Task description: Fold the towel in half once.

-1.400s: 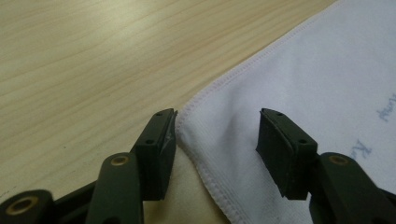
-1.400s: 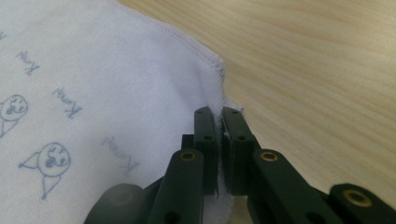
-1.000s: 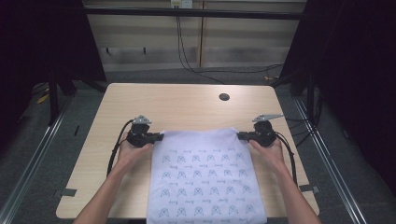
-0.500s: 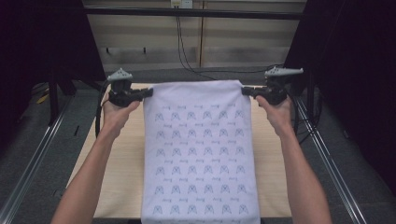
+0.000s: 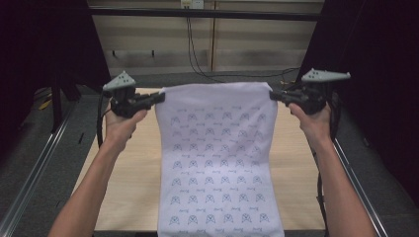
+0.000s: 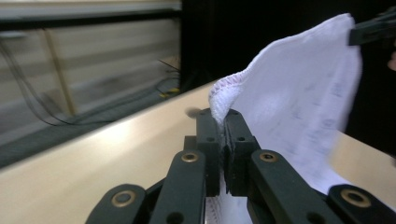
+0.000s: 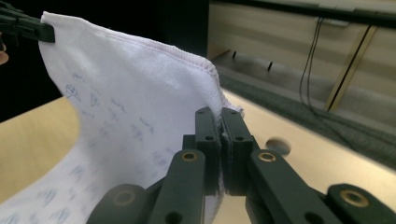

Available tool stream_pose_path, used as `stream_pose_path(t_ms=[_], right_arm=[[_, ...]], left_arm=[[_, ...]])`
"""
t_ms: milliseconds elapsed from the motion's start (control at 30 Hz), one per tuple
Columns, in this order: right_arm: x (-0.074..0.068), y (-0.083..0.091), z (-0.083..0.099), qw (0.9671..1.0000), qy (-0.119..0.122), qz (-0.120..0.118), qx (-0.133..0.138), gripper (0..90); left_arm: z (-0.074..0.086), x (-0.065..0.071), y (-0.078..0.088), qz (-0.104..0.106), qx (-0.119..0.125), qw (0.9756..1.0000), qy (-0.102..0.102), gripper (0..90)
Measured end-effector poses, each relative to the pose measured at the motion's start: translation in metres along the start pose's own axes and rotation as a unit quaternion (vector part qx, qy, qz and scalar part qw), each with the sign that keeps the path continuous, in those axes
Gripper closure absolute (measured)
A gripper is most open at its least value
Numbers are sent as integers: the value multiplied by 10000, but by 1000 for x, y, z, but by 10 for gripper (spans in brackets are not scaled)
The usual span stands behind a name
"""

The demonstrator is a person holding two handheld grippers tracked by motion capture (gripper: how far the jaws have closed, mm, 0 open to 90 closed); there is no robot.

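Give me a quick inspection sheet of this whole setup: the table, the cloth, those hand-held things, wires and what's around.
Surface: light wooden table, one round hole near its far edge.
Job's things: white cloth with small blue prints, held up by its two top corners, lower part trailing over the table's near edge.
Clutter: nothing seen.
Grippers: left tool and right tool each shut on a corner; hemmed edge pinched between jaws.
Cables: black cable loops from the left tool; wires hang down the back wall.
Surroundings: dark curtains, metal frame rails, grey floor.

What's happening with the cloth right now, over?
Left gripper and right gripper each shut on a top corner. Cloth held up, lower end draped over the table. Nothing in the way.
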State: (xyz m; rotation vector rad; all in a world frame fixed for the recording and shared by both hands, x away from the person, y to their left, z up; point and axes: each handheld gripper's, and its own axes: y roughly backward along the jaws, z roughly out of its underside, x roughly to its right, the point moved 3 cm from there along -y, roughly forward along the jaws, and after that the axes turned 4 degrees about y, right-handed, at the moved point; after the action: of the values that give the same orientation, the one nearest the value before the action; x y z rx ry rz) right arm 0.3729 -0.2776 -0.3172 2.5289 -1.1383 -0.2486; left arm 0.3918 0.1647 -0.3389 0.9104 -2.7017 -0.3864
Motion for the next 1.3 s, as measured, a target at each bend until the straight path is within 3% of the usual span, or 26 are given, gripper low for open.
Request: stream_pose_path(t_ms=[67,133,200,233,300,333,367,433,500,533,633,700,767,833,900,967,1033,1133,1167,1200,1267,1300], right_arm=[[-11,10,22,9999,-71,-99,-109,870],[-25,18,45,9992,-118,-234,-296,870],[-42,25,67,9981,-43,-271,-553,870],[-50,30,77,9976,-116,-381,-566,870],[-66,39,96,9959,-31,-407,-803,870],[-74,44,106,9955,-104,-491,-798,869],[-81,49,116,9948,-179,-583,-817,869],[-93,56,138,9932,-177,-516,-1025,869],[-100,64,158,9921,-438,-637,-991,868],[-103,64,167,9901,-477,-679,-1129,868],[-111,60,189,9810,-480,-844,-1682,868],[-115,55,198,9767,-504,-893,-1887,868],[-118,47,205,9723,-470,-914,-2100,868],[-120,36,213,9661,-421,-905,-2379,868],[-119,30,215,9640,-361,-877,-2485,868],[-115,25,216,9616,-378,-786,-2602,868],[-115,20,218,9595,-408,-851,-2655,868],[-113,14,217,9601,-444,-804,-2642,869],[-112,12,216,9606,-480,-768,-2628,869],[-111,9,216,9618,-528,-747,-2582,869],[-107,4,215,9635,-612,-707,-2509,869],[-105,1,214,9632,-654,-665,-2520,868]], left_arm=[[19,17,3,30,-325,9992,-230,869],[37,29,9,283,-432,9986,-76,869],[55,40,18,354,-560,9977,-136,869],[64,45,24,418,-551,9976,-16,869],[82,54,34,501,-624,9968,6,869],[92,58,39,550,-648,9963,150,868],[102,63,42,614,-751,9952,121,868],[125,73,45,686,-1116,9913,119,868],[147,82,44,810,-1452,9859,165,868],[156,86,42,823,-1621,9832,166,867],[183,95,35,866,-2133,9729,190,866],[198,94,32,761,-2252,9711,219,867],[209,90,26,751,-2500,9648,313,866],[209,89,22,776,-2646,9607,328,864],[208,87,17,792,-2663,9603,250,858],[207,82,14,738,-2618,9619,293,860],[206,79,12,669,-2600,9631,168,862],[201,70,4,514,-2626,9635,5,865],[200,65,0,457,-2577,9651,-11,866],[197,59,-3,379,-2589,9652,-18,866],[193,46,-11,310,-2600,9651,62,867],[190,41,-16,311,-2551,9664,110,867]])
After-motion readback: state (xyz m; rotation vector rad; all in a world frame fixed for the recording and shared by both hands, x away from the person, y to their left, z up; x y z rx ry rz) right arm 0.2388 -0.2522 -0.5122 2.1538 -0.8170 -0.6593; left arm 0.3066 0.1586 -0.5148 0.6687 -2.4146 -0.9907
